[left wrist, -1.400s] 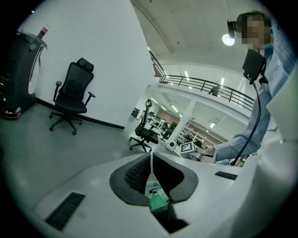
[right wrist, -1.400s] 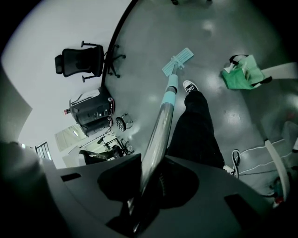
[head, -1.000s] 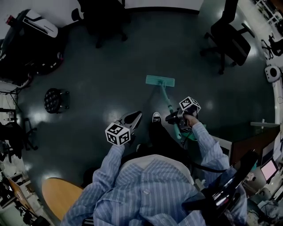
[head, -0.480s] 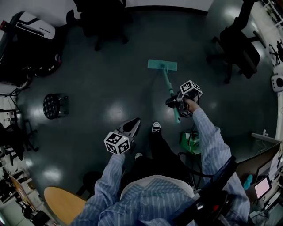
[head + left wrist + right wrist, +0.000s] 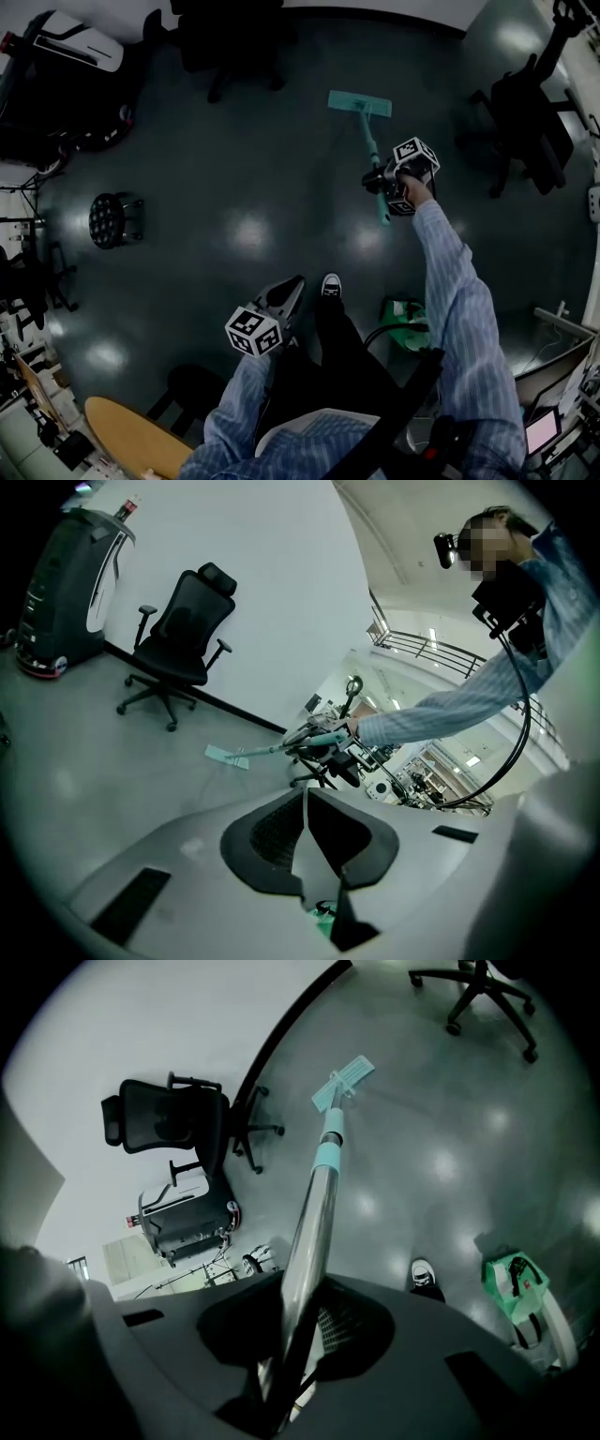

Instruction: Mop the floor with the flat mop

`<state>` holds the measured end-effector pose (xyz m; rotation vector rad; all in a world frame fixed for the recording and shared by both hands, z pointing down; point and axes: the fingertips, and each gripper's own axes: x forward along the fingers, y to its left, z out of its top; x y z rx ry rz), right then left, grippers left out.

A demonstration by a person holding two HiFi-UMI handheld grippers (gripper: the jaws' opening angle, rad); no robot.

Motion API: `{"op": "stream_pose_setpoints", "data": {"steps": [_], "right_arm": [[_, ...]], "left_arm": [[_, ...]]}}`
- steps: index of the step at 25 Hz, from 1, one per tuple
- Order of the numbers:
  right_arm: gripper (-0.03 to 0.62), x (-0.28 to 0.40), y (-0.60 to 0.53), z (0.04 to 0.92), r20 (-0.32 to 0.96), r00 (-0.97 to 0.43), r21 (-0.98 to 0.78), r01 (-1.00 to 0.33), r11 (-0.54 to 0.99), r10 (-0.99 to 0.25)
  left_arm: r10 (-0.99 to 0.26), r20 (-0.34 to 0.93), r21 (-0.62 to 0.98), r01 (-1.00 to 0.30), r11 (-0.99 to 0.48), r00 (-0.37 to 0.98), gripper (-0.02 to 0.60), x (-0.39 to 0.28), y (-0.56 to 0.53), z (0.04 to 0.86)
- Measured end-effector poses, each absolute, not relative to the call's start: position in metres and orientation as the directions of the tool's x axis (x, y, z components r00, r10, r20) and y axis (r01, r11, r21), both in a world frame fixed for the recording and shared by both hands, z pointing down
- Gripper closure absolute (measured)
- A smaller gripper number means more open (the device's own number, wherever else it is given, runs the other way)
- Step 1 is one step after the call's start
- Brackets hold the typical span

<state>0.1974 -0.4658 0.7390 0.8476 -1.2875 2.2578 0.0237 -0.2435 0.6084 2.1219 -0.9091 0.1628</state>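
The flat mop (image 5: 373,155) is clamped by its metal shaft (image 5: 314,1213) between the jaws of the right gripper (image 5: 379,183), which is held out ahead and to the right of the person's black-and-white shoe (image 5: 331,280). The teal mop head (image 5: 360,103) is laid flat on the dark floor (image 5: 234,187) farther ahead of that shoe. The left gripper (image 5: 291,286) is held just left of the shoe with its jaws pressed together on nothing, while a green container (image 5: 405,323) is seen just right of the shoe and a black office chair (image 5: 525,117) well ahead and to its right.
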Motion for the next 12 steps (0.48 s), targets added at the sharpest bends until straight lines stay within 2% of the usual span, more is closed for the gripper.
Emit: {"op": "stream_pose_setpoints", "data": {"steps": [12], "right_arm": [[0.514,0.220,-0.571,0.783,0.713,-0.700,-0.627,-0.608,-0.488,-0.043]], "left_arm": [[-0.540,0.483,0.621,-0.705,-0.343,0.689,0.566,0.036,-0.223,0.667]]}}
